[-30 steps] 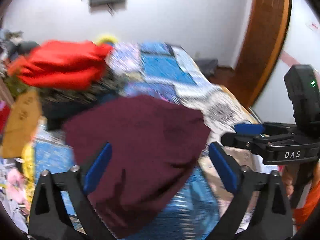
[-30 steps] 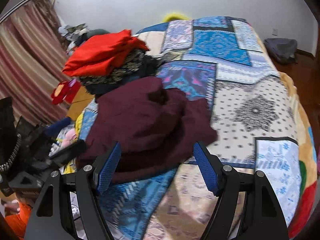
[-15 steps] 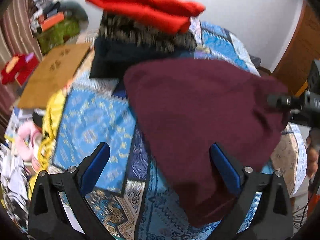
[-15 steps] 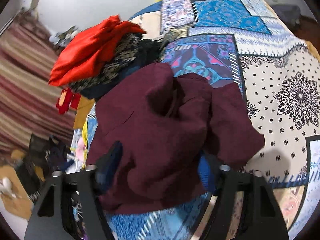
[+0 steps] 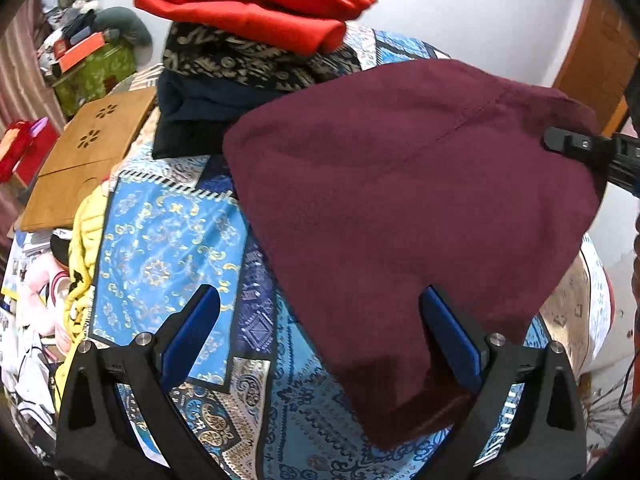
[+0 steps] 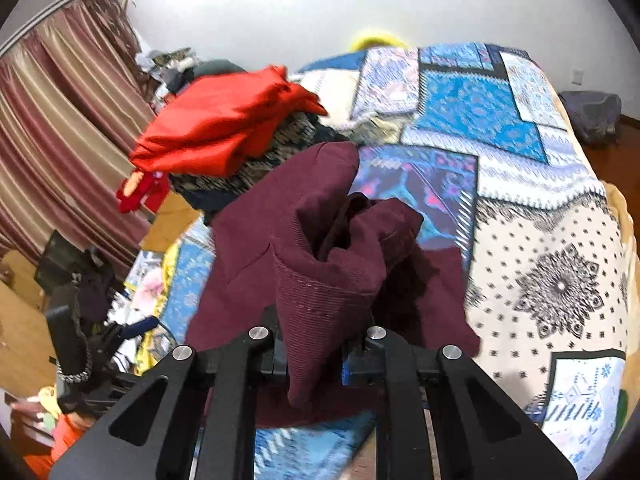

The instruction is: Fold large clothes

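A large maroon garment (image 5: 400, 208) lies bunched on the patchwork bedspread (image 5: 168, 248). My right gripper (image 6: 314, 362) is shut on a ribbed edge of the maroon garment (image 6: 320, 280) and lifts it off the bed. My left gripper (image 5: 320, 336) is open; the lower edge of the garment drapes over its right finger and the left finger stands over bare bedspread. The right gripper's fingers (image 5: 580, 148) show at the garment's right edge in the left wrist view.
A stack of folded clothes with a red one on top (image 5: 248, 4) (image 6: 224, 120) sits behind the maroon garment. A wooden board (image 5: 88, 152) and clutter lie left of the bed. Striped curtains (image 6: 60, 128) hang at the left. The patterned bedspread (image 6: 540, 240) stretches to the right.
My right gripper has closed on the garment's ribbed edge and raised it. My left gripper has moved closer to the garment's lower edge and stayed open.
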Demonstrator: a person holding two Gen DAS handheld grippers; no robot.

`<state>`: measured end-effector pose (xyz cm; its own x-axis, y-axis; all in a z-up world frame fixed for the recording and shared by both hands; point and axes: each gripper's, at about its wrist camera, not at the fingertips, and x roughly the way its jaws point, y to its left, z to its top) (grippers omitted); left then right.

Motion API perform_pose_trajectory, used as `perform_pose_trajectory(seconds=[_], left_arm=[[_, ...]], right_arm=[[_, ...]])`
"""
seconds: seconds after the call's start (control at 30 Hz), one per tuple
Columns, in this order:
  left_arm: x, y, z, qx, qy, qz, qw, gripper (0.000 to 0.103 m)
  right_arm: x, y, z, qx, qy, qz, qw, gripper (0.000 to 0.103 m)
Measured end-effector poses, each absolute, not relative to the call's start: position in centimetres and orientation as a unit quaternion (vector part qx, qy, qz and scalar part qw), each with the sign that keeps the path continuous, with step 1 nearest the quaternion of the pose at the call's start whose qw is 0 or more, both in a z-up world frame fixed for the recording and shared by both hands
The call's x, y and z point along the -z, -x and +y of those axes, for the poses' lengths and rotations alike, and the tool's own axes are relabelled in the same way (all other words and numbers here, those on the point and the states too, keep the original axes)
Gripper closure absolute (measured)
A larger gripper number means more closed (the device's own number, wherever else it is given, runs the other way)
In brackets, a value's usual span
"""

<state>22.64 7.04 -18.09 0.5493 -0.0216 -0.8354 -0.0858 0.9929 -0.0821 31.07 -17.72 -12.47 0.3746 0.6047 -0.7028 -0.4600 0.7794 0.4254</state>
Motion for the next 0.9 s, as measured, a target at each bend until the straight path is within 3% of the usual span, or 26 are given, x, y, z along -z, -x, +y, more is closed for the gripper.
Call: perform_pose_trajectory(seconds=[0.17, 0.27, 0.43, 0.67, 0.9], left_arm=[[20.3, -22.8, 6.8, 0.001, 0.088, 0.494, 0.865, 0.0], [21.1, -22.7, 6.5, -0.001, 0.09, 0.497, 0.863, 0.0], [20.8, -22.5, 6.2, -0.006, 0.081, 0.498, 0.863, 0.0], [18.9, -22.0, 6.2, -0.031, 0.056, 0.477, 0.877, 0.001], [16.0, -22.6, 8.8, -0.074, 0.054, 0.44, 0.893, 0.001]], right_arm=[[18.0, -32.5, -19.6, -0.294, -0.071, 0.514, 0.803, 0.085], [18.6, -32.1, -20.8, -0.294, -0.073, 0.507, 0.807, 0.072], [17.5, -31.4, -21.7, -0.274, -0.04, 0.505, 0.818, 0.055], [13.3, -31.4, -21.2, -0.274, -0.019, 0.495, 0.825, 0.053], [10.4, -32.3, -16.8, -0.298, 0.035, 0.456, 0.838, 0.033]])
